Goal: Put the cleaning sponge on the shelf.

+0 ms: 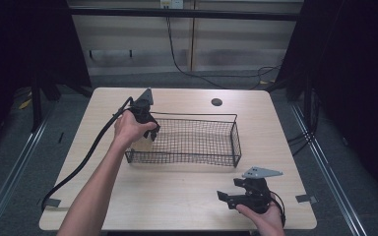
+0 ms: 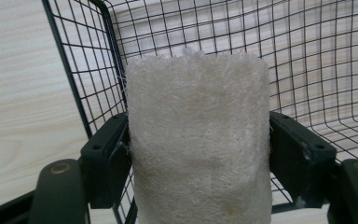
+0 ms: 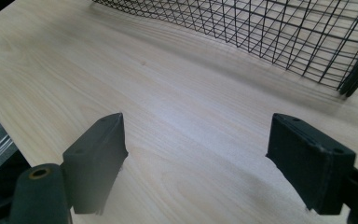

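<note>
Left gripper [image 1: 146,129]: we have its jaws clamped on a cream loofah pad [image 2: 198,140], held over the left end of the wire basket [image 1: 197,158] | Right gripper [image 1: 226,198]: our jaws spread wide, holding nothing, low over the table [image 1: 177,196], near edge.

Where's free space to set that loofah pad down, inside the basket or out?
Inside the wire basket, the mesh floor right of the left gripper is bare. Table is free between basket front and right gripper. Crowded only at the basket's left end, where the loofah pad hangs.
</note>
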Demonstrator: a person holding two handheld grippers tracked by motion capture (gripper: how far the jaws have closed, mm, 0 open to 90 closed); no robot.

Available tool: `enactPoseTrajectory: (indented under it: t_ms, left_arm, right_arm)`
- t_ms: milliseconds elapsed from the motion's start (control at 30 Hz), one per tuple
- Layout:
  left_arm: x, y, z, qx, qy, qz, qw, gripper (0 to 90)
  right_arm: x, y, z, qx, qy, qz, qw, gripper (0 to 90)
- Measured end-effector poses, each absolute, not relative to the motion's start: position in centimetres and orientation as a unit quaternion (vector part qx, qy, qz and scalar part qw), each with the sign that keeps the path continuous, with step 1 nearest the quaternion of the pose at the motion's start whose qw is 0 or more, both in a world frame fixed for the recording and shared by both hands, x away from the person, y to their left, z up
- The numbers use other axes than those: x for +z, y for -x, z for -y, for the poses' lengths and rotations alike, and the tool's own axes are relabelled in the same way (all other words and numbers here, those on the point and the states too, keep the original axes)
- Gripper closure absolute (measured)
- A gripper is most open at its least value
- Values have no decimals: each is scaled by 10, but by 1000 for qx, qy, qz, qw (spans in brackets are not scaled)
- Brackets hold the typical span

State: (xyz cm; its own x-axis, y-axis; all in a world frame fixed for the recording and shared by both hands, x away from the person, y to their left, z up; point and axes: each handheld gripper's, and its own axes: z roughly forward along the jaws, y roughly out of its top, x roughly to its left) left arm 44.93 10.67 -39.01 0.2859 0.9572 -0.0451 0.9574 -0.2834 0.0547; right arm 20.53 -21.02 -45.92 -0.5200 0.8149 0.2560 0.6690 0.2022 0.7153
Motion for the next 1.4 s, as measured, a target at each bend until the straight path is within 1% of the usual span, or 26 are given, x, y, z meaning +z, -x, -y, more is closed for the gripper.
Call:
enactPoseTrajectory:
  t_ms: [400, 833, 967, 1033, 1067, 1133, 1200, 1400]
  left_arm:
    - [-419, -448, -98, -9, -797, -603, 16, 278]
    - [-423, -450, -99, -5, -795, -607, 15, 277]
    - [-430, -451, -105, -21, -796, -605, 15, 277]
    - [-436, -451, -109, -18, -794, -608, 7, 276]
    - [-438, -451, -109, -16, -796, -606, 12, 274]
    - [-439, -451, -110, -31, -794, -607, 25, 275]
    - [-441, -450, -108, -26, -796, -605, 16, 275]
    - [-444, -449, -105, -20, -799, -600, 12, 275]
  right_arm:
    - [-459, -206, 211, 409, -479, -771, 90, 190]
    - [-458, -206, 212, 408, -478, -772, 89, 189]
    - [-458, -205, 211, 407, -479, -773, 90, 190]
    - [-458, -205, 211, 408, -477, -773, 90, 190]
    - [-458, -205, 211, 408, -478, -772, 91, 189]
    - [-458, -205, 212, 409, -481, -770, 91, 190]
    - [-458, -205, 213, 408, -483, -769, 90, 190]
    - [-458, -205, 212, 408, -483, -770, 90, 189]
